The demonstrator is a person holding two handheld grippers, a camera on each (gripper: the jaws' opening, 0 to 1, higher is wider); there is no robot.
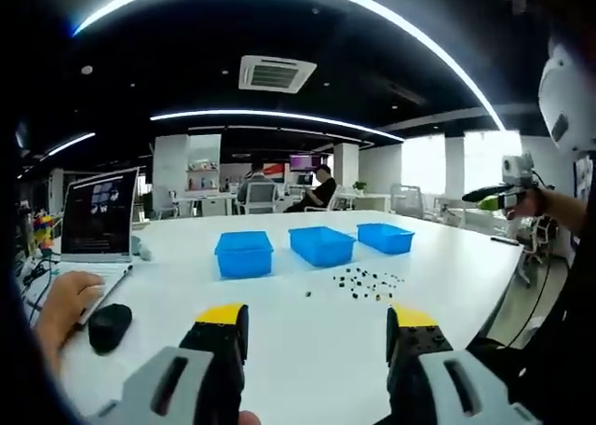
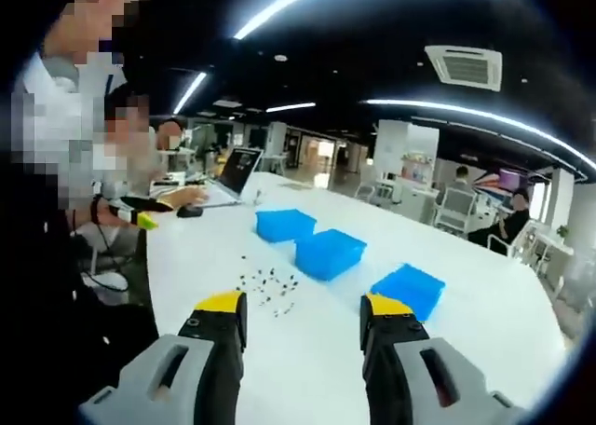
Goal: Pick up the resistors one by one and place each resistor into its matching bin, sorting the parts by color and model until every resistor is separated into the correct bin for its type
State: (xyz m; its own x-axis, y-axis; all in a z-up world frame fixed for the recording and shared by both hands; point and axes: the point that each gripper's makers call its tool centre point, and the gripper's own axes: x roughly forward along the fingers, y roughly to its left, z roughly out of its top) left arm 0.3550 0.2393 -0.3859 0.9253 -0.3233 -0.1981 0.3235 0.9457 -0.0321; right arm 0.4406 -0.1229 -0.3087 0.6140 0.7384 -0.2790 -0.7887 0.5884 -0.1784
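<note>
Across the white table, a laptop and black mouse sat at ten o'clock, beside a person's hand. Three blue bins stood at twelve. Your left tool and right tool were released, empty; the resistors lay scattered beyond, at one o'clock, nothing between.

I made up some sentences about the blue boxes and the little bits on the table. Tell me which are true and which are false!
1. Three blue bins stand on the white table. True.
2. The resistors are already inside the bins. False: they lie scattered on the table in front of the bins.
3. The left gripper holds a resistor. False: its jaws stand open and empty.
4. A laptop sits open on the table. True.
5. The right gripper is open. True.
</note>
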